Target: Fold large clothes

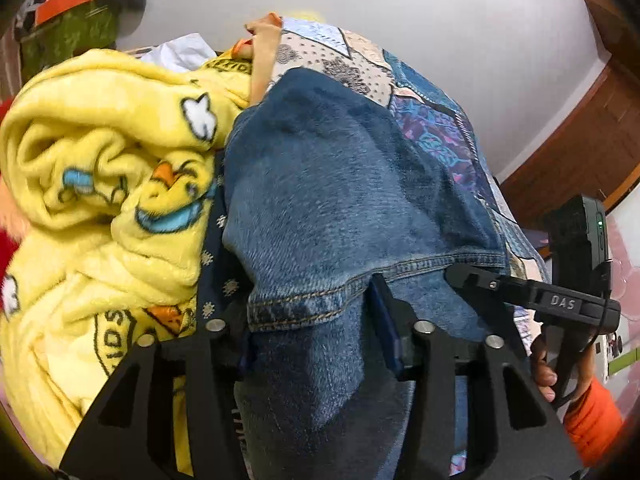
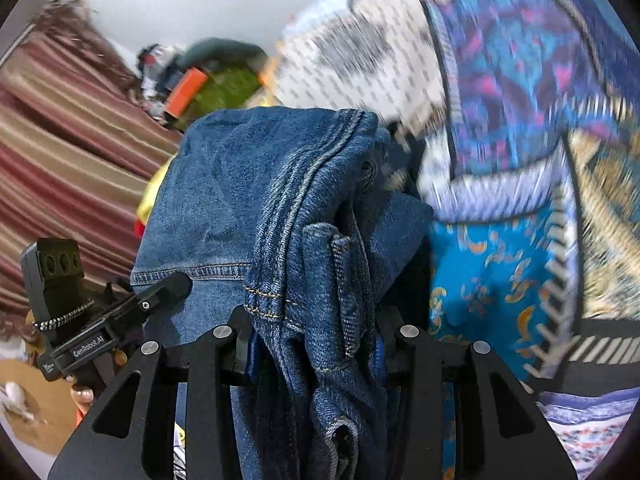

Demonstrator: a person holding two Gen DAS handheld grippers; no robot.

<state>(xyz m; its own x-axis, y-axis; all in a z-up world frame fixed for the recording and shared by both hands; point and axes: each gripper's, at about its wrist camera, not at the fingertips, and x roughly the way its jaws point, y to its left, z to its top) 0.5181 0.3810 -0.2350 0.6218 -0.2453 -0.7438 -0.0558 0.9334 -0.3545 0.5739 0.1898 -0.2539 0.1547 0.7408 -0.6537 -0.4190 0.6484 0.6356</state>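
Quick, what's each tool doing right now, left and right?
Left tool: closed on the jeans.
Right tool: closed on the same jeans, on a bunched section.

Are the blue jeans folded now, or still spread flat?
Neither yet: the jeans hang bunched, gripped by the left gripper and the right gripper.

Patchwork-print bedspread carries everything; blue jeans and a yellow fleece blanket lie on it

Soft, even indoor light, no glare. Both views bow and darken at the fisheye rims. The patterned bedspread beyond the right gripper is motion-blurred.
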